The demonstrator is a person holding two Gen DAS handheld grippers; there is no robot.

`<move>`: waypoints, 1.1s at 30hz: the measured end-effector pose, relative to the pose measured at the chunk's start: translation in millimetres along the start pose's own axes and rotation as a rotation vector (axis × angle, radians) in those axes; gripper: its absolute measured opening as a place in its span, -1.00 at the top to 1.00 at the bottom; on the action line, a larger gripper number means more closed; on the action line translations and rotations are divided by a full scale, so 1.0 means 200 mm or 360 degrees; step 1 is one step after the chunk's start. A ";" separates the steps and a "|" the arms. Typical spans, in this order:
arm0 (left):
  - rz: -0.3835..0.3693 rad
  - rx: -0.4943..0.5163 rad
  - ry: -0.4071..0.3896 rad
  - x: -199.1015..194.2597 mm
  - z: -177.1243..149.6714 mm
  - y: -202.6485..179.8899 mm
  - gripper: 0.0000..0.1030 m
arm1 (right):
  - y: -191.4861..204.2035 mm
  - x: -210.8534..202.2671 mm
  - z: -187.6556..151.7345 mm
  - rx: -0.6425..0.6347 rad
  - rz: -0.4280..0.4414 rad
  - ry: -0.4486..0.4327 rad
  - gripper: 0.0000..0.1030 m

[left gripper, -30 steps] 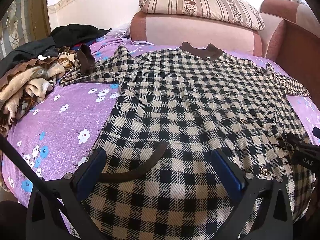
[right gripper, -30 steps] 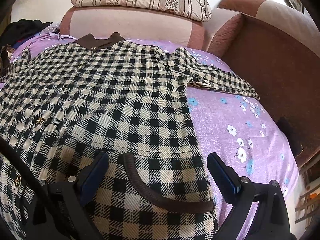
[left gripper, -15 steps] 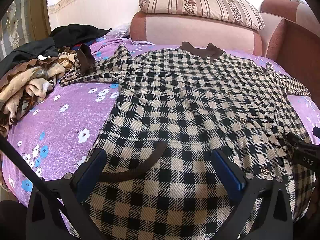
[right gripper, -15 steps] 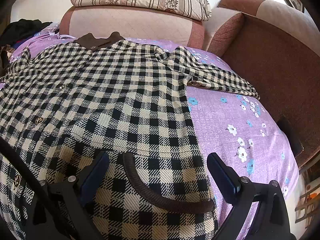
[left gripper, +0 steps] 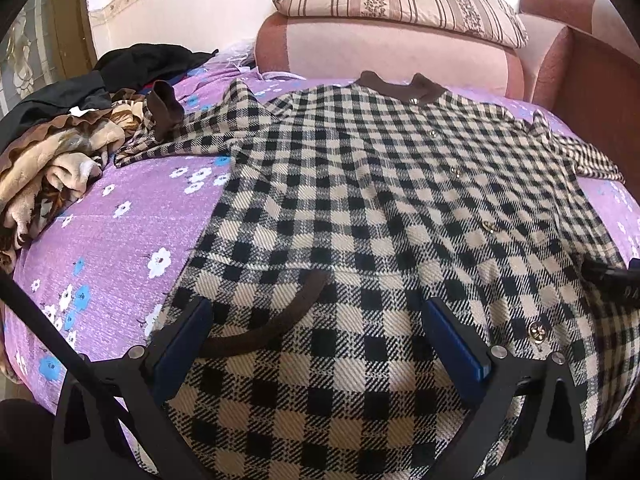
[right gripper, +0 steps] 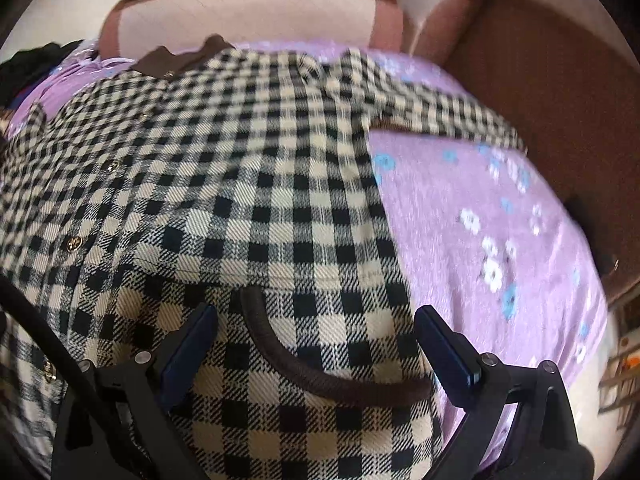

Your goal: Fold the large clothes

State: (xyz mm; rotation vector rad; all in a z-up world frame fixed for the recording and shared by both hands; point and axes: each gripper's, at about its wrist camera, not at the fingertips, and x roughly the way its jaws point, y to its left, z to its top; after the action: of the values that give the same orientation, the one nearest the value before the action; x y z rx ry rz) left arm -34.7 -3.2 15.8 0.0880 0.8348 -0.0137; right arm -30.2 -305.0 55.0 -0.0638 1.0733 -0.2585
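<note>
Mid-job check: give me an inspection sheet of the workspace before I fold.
Surface: purple floral bedsheet, partly bare.
Job's things: checked coat spread flat, buttoned, collar at the far end, sleeves out to both sides.
Clutter: clothes pile at far left of the bed.
Grippers: left gripper and right gripper open over the coat's near end.
Cables: black cable crossing the left view's corner.
Surroundings: striped pillow, pink headboard.
</note>
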 end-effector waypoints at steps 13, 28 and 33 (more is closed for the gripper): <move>0.0016 0.0043 0.0019 0.02 -0.02 -0.05 -1.00 | -0.04 0.04 0.03 0.0034 0.0077 0.0083 -0.95; 0.0011 0.0037 0.0019 0.03 -0.02 -0.06 -1.00 | -0.03 0.05 0.05 0.0003 0.0101 0.0096 -0.96; 0.0004 0.0025 0.0023 0.03 -0.02 -0.06 -1.00 | -0.17 0.12 0.16 0.0015 0.0154 0.0115 -0.96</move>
State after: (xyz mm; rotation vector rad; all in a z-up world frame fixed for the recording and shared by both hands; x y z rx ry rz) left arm -34.0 -15.0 6.8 0.1039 0.8492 -0.0172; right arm 2.6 -345.4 55.1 0.0060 1.1435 -0.1799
